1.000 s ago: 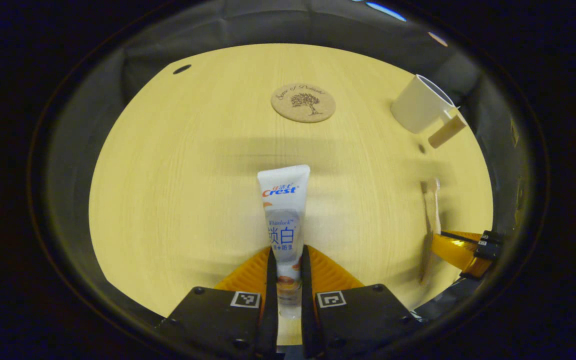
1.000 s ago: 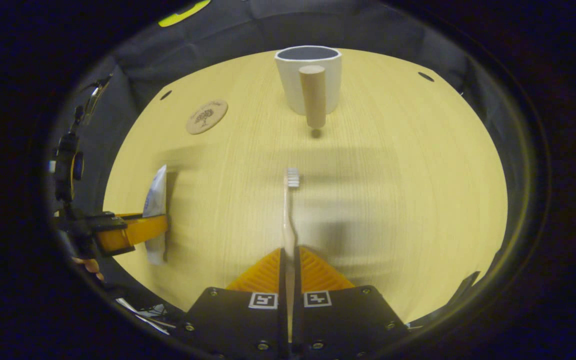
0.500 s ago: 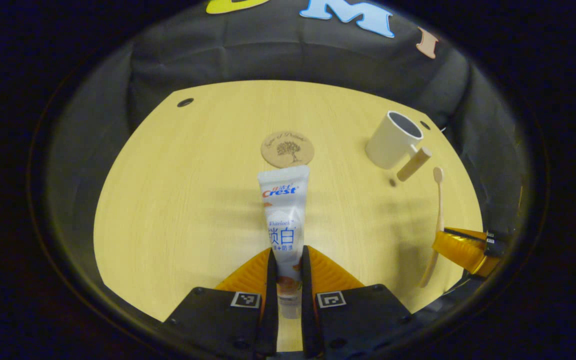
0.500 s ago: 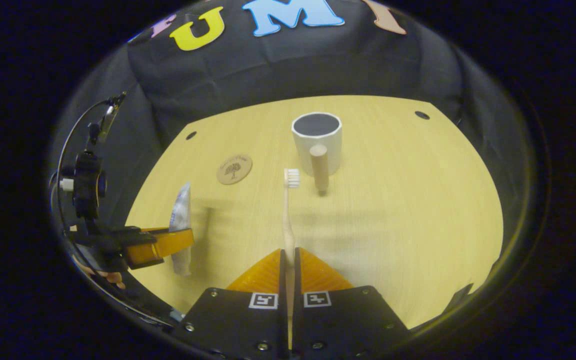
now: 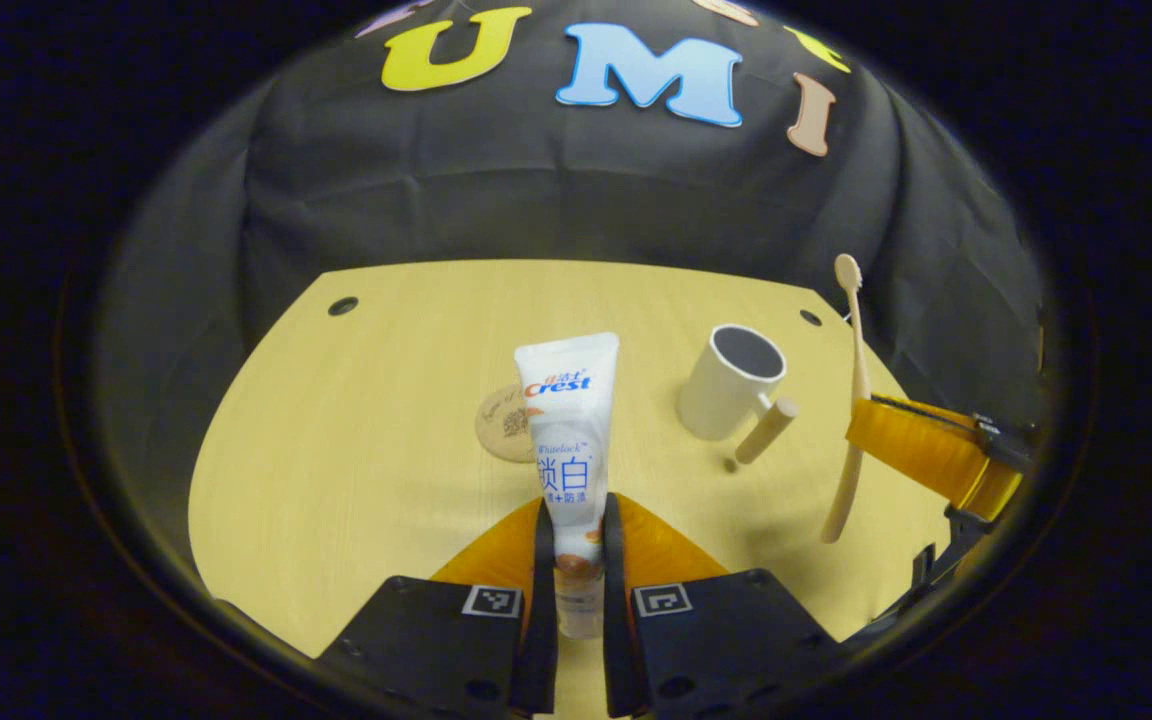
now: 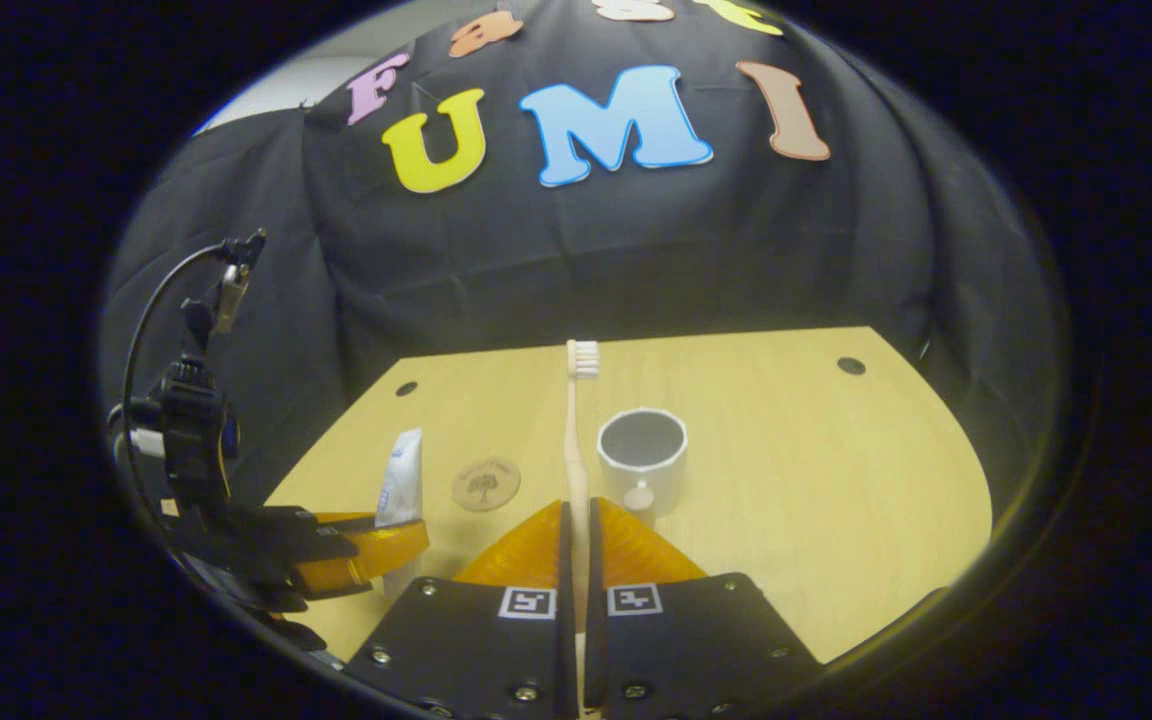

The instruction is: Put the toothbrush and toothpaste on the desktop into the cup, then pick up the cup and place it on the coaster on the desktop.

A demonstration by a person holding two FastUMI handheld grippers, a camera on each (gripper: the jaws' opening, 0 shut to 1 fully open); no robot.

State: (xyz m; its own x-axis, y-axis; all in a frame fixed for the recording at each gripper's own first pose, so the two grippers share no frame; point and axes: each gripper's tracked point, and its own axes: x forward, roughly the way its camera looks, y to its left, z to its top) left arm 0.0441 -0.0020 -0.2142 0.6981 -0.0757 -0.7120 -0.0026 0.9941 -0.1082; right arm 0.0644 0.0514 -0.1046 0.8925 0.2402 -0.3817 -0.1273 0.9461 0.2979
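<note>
Our left gripper point(image 5: 573, 545) pinches toothpaste point(image 5: 566, 440) near cap end, tube off table point(image 5: 356, 440). Our right gripper point(image 6: 576, 540) clamps toothbrush point(image 6: 574, 430) by handle, bristles up. Cup point(image 6: 642, 462) stands on table just beyond right gripper, handle toward us. Coaster point(image 6: 486, 484) lies left of cup, apart.

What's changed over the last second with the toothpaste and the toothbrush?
Both were raised off the desktop: the left hand-held gripper lifted the toothpaste, the right hand-held gripper the toothbrush. Both grips held; cup and coaster stayed put.
</note>
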